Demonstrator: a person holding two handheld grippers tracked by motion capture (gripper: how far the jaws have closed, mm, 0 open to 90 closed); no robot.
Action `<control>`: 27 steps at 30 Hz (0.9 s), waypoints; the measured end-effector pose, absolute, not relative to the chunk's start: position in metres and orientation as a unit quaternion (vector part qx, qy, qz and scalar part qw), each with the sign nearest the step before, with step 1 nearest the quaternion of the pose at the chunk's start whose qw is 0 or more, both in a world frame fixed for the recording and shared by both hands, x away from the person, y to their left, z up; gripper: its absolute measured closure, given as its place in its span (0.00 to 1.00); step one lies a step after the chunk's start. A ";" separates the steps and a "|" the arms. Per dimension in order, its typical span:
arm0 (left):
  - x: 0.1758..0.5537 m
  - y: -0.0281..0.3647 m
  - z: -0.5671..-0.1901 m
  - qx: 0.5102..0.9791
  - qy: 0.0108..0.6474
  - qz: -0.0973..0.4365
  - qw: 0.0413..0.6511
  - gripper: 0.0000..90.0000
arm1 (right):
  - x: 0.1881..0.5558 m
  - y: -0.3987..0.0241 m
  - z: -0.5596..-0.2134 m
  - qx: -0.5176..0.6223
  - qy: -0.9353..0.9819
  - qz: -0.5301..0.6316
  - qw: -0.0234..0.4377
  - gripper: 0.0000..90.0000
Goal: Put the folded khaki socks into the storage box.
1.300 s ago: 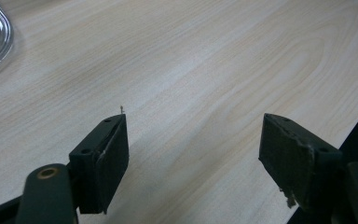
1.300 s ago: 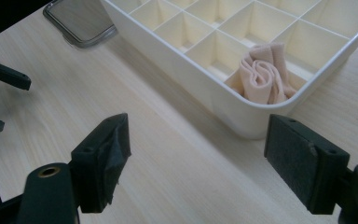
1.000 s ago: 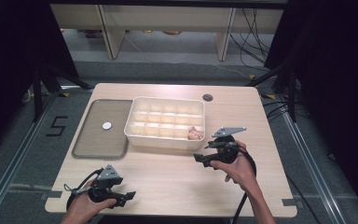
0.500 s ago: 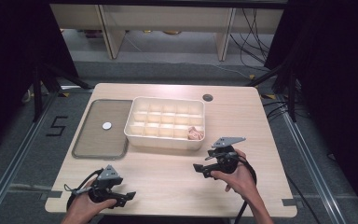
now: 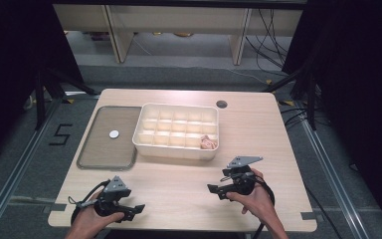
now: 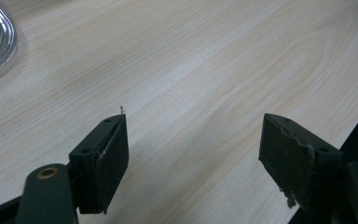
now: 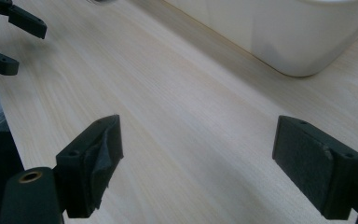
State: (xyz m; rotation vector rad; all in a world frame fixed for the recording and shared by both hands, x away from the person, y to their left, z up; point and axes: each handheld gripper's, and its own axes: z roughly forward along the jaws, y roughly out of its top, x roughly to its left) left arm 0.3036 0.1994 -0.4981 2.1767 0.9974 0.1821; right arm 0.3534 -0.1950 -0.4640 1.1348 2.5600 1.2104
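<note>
The right gripper [image 5: 213, 189] has drawn back from the divided bin [image 5: 176, 147], fingers [image 7: 91, 161] wide and empty, like the left gripper [image 5: 138, 209], suggesting the pink item [image 5: 208, 143] is placed.

Pale wood-grain tabletop [image 5: 179, 174], light beige with fine darker streaks. Cream-white plastic compartment box [image 5: 151, 144], one pinkish lump [image 5: 209, 144] in its near right cell. Flat grey-brown tray with shiny metal rim [image 5: 99, 149], small white round disc [image 5: 114, 134] on it. Black left gripper [image 5: 134, 210] with grey plate; black right gripper [image 5: 214, 189], same grey plate. Dark round hole [image 5: 222, 104] in table's far side. Grey floor, white "5" mark [image 5: 60, 135].
</note>
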 end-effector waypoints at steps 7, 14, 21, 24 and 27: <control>0.303 0.199 -0.498 0.844 0.389 0.072 0.362 0.26 | 0.345 -0.198 -0.471 0.374 0.837 0.399 0.041 0.19; 0.303 0.199 -0.499 0.845 0.386 0.072 0.362 0.26 | 0.336 -0.202 -0.477 0.379 0.837 0.391 0.053 0.19; 0.302 0.196 -0.500 0.847 0.384 0.071 0.361 0.26 | 0.328 -0.206 -0.482 0.379 0.839 0.386 0.059 0.19; 0.302 0.197 -0.499 0.846 0.384 0.073 0.361 0.26 | 0.325 -0.207 -0.484 0.383 0.838 0.383 0.058 0.19; 0.302 0.197 -0.499 0.846 0.384 0.072 0.364 0.26 | 0.321 -0.208 -0.487 0.383 0.839 0.384 0.054 0.19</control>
